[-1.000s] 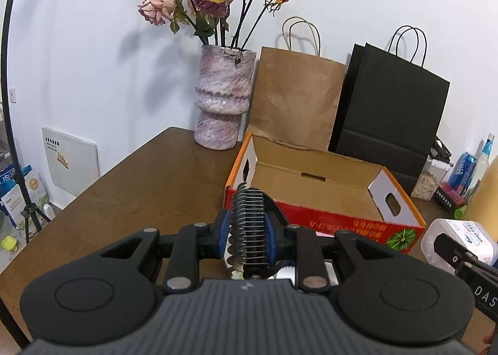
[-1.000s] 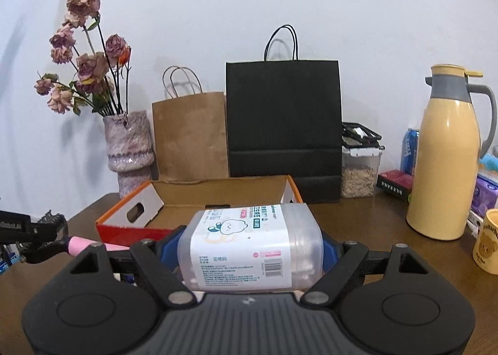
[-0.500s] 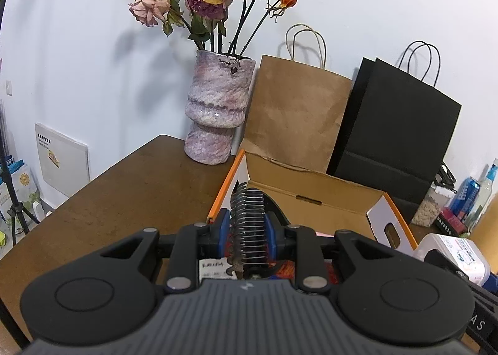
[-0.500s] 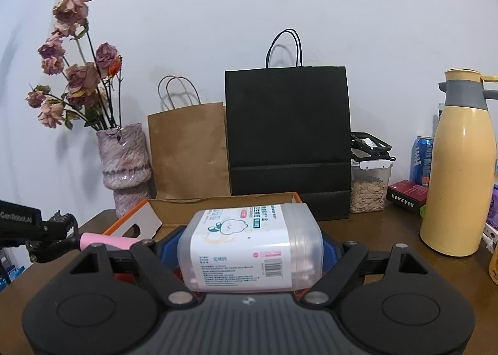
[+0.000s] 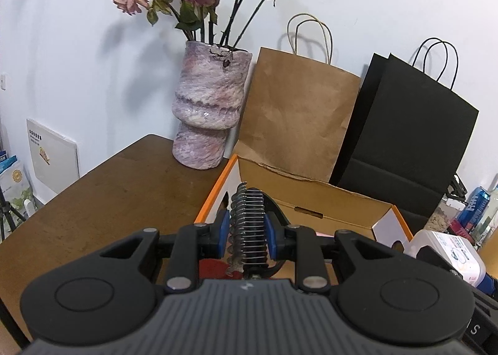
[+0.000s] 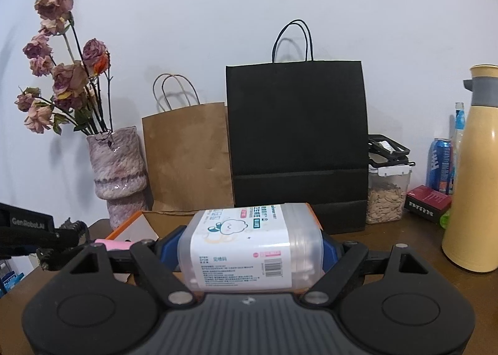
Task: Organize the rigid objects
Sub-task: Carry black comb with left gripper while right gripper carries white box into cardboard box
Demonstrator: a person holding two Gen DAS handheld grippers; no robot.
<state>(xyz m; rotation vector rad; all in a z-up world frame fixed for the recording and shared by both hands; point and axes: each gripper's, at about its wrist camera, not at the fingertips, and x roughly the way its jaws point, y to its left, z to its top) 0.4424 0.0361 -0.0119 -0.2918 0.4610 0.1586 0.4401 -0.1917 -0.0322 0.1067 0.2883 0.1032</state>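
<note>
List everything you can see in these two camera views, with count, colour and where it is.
Cardboard box: one, orange rim, open, on table.
Table: one, brown.
Vase of dried roses: one, mottled pink, rear of table.
Paper bags: two, brown and black, against wall.
Seed jar: one, clear, right of black bag.
Flask: one, yellow, far right.
Can: one, blue, beside flask.
Small red box: one, before can.
Comb: one, metal-toothed, pink handle, in left gripper.
Plastic container: one, clear, labelled, in right gripper.

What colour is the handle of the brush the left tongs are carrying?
Pink; the brush handle shows best in the right wrist view.
</note>
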